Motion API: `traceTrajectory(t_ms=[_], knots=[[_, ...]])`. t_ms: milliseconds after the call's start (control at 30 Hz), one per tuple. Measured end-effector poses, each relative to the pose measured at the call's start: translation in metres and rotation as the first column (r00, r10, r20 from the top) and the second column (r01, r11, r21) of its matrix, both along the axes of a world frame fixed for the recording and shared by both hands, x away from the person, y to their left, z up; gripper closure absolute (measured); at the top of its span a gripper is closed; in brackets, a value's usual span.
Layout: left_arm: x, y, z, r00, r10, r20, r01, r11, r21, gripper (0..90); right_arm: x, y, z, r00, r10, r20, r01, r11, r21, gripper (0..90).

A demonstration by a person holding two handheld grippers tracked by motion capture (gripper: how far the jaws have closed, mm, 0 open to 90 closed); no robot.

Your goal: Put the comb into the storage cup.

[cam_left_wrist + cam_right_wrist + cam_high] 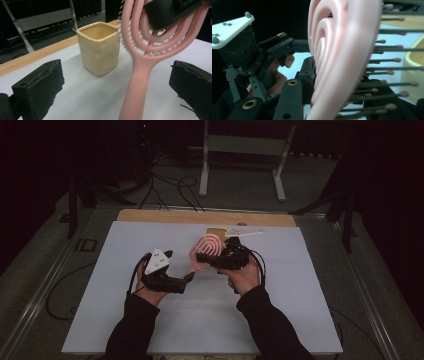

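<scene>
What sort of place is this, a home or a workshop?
Probably a lab or recording studio, not a home. A white sheet covers the table as a plain work surface, loose cables trail over the dark floor beyond, and a bare metal stand sits against black surroundings.

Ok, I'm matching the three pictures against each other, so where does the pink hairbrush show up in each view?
High view: the pink hairbrush stands at table centre, its head in the right gripper.
Left gripper view: right of centre, handle running down to the bottom edge.
Right gripper view: close up across the middle, bristles pointing right.
Shared landmark: the yellow cup, behind the brush.
</scene>
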State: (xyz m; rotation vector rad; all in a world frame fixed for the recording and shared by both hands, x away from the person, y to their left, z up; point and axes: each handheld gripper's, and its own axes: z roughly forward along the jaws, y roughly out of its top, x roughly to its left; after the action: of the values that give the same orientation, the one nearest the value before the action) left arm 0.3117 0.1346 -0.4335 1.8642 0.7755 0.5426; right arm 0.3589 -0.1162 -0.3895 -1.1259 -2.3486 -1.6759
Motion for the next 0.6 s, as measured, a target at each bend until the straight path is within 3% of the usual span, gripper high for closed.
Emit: traceTrajectory(t_ms=[367, 600], knots=[[-0.013, 0.045, -0.016, 0.9981, 0.062, 0.003, -0.062, 0.9981, 0.002, 0.1, 0.002, -0.003, 0.000, 1.0000, -0.010, 0.000, 0.010, 1.000, 0.007, 63.8], [-0.024, 0.068, -0.031, 0.9911, 0.133, -0.007, -0.133, 0.9911, 0.002, 0.1, 0.003, -0.002, -0.001, 0.9999, -0.012, -0.001, 0.012, 1.000, 0.008, 63.8]])
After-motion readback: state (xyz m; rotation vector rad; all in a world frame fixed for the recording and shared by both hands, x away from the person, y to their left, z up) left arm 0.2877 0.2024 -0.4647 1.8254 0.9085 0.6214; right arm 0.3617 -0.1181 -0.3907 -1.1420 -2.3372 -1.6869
